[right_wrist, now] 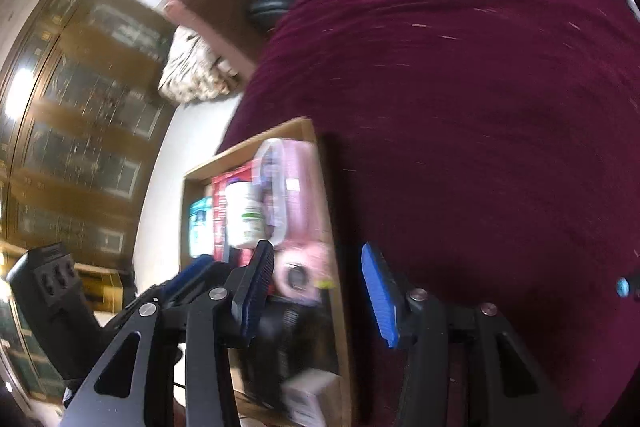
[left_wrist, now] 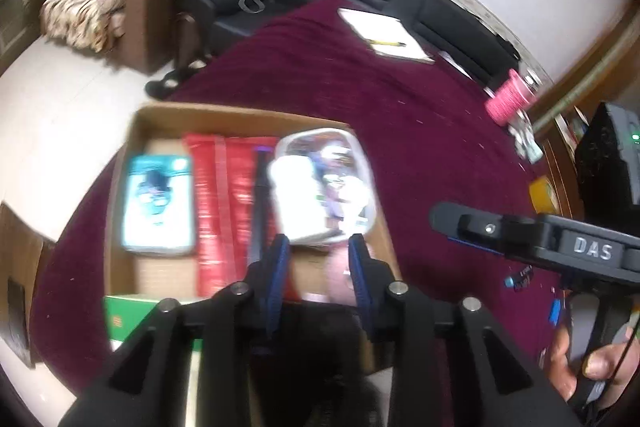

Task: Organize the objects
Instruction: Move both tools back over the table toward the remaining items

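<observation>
Lying lengthwise in the cardboard box (left_wrist: 120,187), the clear pouch (left_wrist: 324,183) sits beyond both open, empty fingers.

Bright indoor light, motion blur, fisheye-warped dark edges

left wrist: steep down, close | right: same | shared: cardboard box (left_wrist: 120,187)

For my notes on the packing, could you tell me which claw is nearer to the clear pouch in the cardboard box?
Left. The left claw sits open at the near edge of the clear pouch, over the cardboard box. The right claw is off to the side, above the maroon cloth.
</observation>
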`<state>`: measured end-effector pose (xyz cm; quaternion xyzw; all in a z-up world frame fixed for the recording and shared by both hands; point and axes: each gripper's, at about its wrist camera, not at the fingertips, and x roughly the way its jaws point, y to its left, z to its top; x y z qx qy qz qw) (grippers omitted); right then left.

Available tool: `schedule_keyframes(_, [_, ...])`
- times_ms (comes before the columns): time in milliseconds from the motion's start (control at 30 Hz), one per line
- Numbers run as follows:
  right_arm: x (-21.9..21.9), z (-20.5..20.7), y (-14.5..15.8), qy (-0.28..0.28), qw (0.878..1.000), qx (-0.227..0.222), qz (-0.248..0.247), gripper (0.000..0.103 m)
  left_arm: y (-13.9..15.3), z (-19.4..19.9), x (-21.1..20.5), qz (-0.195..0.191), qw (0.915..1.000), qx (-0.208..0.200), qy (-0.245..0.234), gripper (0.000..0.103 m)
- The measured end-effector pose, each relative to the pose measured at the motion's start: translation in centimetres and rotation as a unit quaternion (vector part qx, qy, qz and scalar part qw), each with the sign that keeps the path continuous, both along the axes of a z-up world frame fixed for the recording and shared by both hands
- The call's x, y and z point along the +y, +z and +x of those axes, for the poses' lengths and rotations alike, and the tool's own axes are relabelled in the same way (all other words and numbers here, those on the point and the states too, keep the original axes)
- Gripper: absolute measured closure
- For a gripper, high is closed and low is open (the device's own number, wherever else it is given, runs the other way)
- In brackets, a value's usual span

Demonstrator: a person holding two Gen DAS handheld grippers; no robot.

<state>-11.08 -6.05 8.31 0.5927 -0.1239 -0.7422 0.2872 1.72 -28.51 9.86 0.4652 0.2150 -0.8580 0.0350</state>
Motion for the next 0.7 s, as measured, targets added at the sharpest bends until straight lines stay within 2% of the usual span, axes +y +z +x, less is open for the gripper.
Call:
schedule_keyframes(167, [7.5, 0.0, -0.3, -0.061, 0.998, -0.008, -0.004, 0.052, 0.8, -1.1, 5.2, -0.018, 0.9978, 0.008, -0.062, 0.067])
schedule_keyframes(267, [12.8, 0.3, -0.7, -0.102, 0.995, -0.012, -0.003, 0.05, 0.9, -1.7, 9.1, -0.026, 0.9937, 0.009, -0.109, 0.066])
schedule_keyframes(400, [20.0, 1.2, -1.4, -0.158, 0.987, -0.024, 0.003, 0.049, 0.5, -2.6, 14.6, -0.032, 0.9841, 0.007, -0.175, 0.065])
schedule_keyframes(500, [24.6, 1.8, -1.8, -0.193, 0.981, -0.03, 0.004, 0.049, 0.0, -3.5, 18.9, -0.033, 0.9738, 0.002, -0.225, 0.065])
schedule_keyframes(600, [29.7, 2.1, -1.9, -0.232, 0.972, -0.031, 0.013, 0.049, -0.5, -4.5, 22.4, -0.036, 0.9666, -0.007, -0.254, 0.064])
schedule_keyframes(700, [33.7, 1.9, -1.7, -0.264, 0.964, -0.03, 0.02, 0.042, -0.8, -5.1, 24.8, -0.03, 0.9638, -0.01, -0.265, 0.064])
